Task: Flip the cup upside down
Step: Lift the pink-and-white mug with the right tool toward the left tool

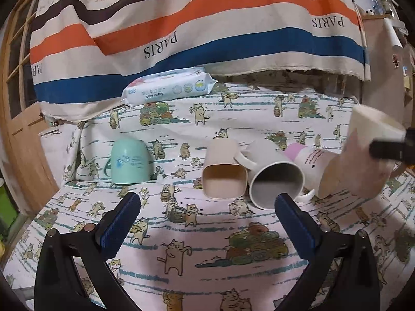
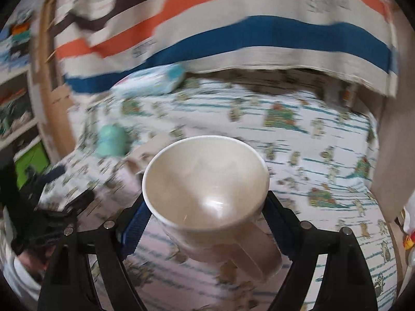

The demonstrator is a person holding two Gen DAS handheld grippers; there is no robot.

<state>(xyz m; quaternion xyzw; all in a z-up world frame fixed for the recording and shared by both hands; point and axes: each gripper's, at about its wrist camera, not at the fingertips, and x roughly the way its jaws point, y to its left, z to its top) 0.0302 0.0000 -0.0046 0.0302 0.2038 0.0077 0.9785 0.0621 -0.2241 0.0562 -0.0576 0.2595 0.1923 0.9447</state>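
My right gripper is shut on a cream mug, held above the table with its mouth toward the camera and its handle toward me. In the left wrist view the same mug hangs tilted at the far right in the right gripper. My left gripper is open and empty, low over the cloth. Ahead of it lie a beige square cup, a white mug and a pink-banded cup, all on their sides. A mint-green mug stands upside down at the left.
A cat-print cloth covers the table. A pack of baby wipes lies at the back under a striped hanging sheet. A wooden door frame is at the left. The right wrist view is motion-blurred.
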